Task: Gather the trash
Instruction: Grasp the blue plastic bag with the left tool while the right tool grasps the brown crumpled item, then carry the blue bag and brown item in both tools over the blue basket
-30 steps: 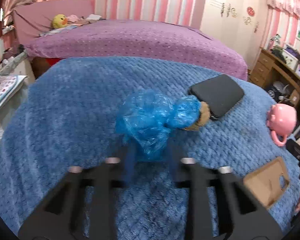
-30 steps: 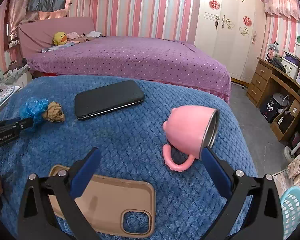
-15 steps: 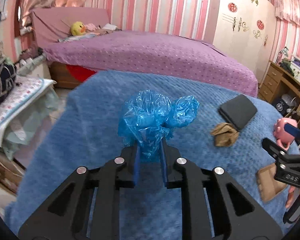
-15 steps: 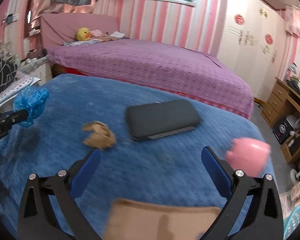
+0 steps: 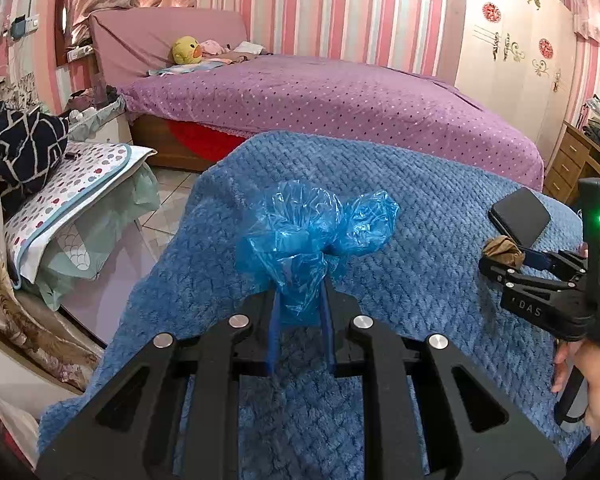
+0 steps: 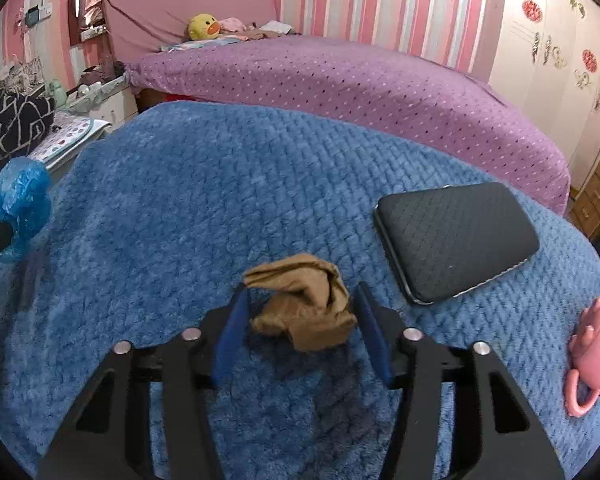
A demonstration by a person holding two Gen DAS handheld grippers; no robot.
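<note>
My left gripper [image 5: 300, 300] is shut on a crumpled blue plastic bag [image 5: 312, 240] and holds it above the blue blanket [image 5: 400, 280]. The bag also shows at the left edge of the right wrist view [image 6: 16, 204]. My right gripper [image 6: 300, 300] is low over the blanket with its blue fingers [image 6: 232, 328] on either side of a crumpled brown paper wad [image 6: 304, 312]. The jaws are partly closed around the wad; I cannot tell whether they touch it. In the left wrist view the right gripper [image 5: 500, 260] is at the wad [image 5: 502, 250].
A black phone [image 6: 456, 240] lies right of the wad. A pink mug [image 6: 592, 360] lies on its side at the right edge. A purple bed [image 6: 340, 76] stands behind. The blanket's left edge drops off toward a polka-dot cushion [image 5: 64, 200] and tiled floor.
My left gripper has lifted the blue bag and carried it left. My right gripper has moved left and forward from the mug and phone case to the brown wad and narrowed its jaws around it.
</note>
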